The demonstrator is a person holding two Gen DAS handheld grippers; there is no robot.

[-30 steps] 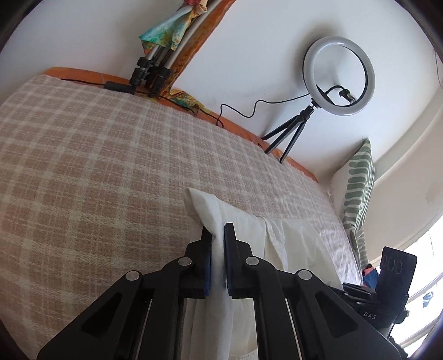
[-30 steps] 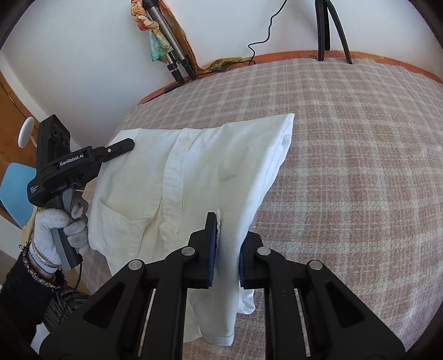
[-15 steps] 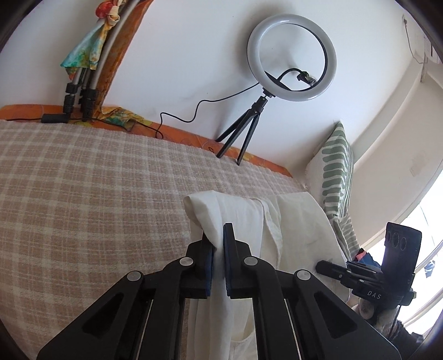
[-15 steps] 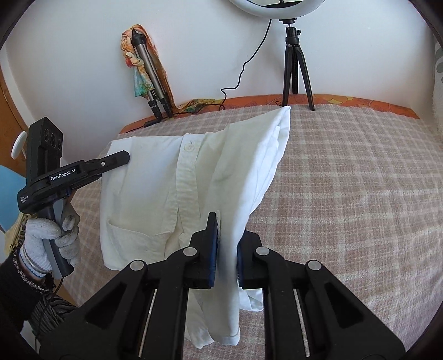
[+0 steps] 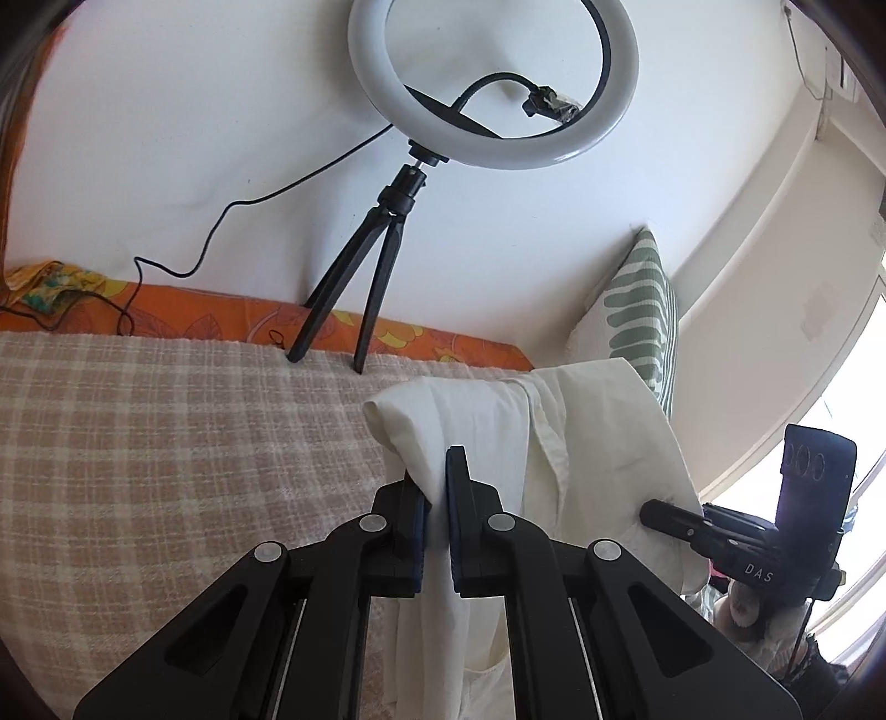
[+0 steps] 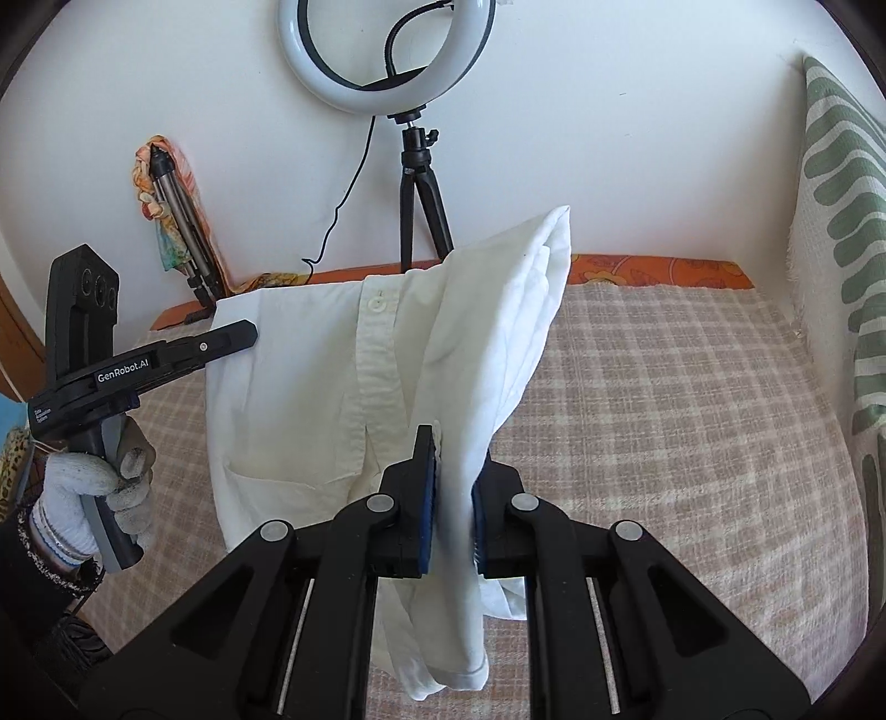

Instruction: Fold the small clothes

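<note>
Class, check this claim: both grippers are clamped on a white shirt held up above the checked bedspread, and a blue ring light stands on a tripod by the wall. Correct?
Not quite. The ring light is white, not blue, as the right wrist view shows. The rest holds: left gripper, right gripper, white shirt, checked bedspread.

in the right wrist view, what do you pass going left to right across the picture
gloved hand → left gripper → white shirt → checked blanket → striped pillow
</note>
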